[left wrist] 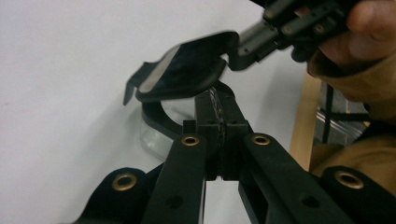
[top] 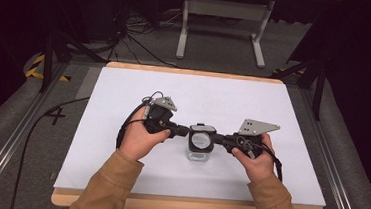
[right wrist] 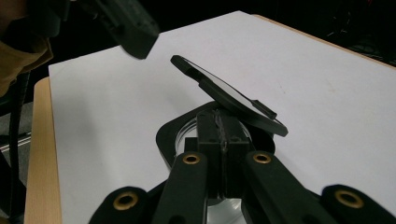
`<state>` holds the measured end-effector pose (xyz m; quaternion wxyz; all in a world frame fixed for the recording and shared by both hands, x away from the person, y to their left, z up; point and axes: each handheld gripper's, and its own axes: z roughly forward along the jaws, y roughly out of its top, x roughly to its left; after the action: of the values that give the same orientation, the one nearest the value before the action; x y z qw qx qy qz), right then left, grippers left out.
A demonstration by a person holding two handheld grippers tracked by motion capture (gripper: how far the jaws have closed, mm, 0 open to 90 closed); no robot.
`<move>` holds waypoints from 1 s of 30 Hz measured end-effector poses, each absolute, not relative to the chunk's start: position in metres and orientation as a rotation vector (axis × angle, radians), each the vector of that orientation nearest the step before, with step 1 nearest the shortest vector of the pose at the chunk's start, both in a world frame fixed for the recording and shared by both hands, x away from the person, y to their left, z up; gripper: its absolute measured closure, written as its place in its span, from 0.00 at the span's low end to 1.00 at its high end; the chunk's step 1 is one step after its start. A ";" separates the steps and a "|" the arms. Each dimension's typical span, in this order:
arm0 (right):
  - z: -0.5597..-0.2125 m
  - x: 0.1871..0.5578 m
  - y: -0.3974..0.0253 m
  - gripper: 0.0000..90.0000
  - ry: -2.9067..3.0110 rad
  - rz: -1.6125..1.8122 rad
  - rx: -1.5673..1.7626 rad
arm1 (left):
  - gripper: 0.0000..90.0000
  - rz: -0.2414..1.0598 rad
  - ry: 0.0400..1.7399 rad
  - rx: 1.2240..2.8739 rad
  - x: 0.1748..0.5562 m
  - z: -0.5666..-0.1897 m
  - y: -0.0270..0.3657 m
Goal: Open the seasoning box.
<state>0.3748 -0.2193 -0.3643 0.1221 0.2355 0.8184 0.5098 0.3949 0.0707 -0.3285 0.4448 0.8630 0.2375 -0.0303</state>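
containers: 1 | lids: 1 (hinged, raised) | grippers: 2 | tables: 1

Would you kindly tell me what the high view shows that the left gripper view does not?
The high view adds both tan sleeves, the grey plates and the whole white table. The left gripper view adds close detail: the left gripper shut on the black rim, with the lid tilted up. Both share the clear container and the right gripper gripping that lid.
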 end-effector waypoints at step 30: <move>-0.353 0.406 -0.209 1.00 2.349 1.564 0.713 | 1.00 -0.073 0.643 2.103 0.397 -0.380 0.039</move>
<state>0.4055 -0.2093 -0.3534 0.1150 0.2432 0.8016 0.5338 0.3973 0.0394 -0.3801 0.4533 0.8519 0.2605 -0.0295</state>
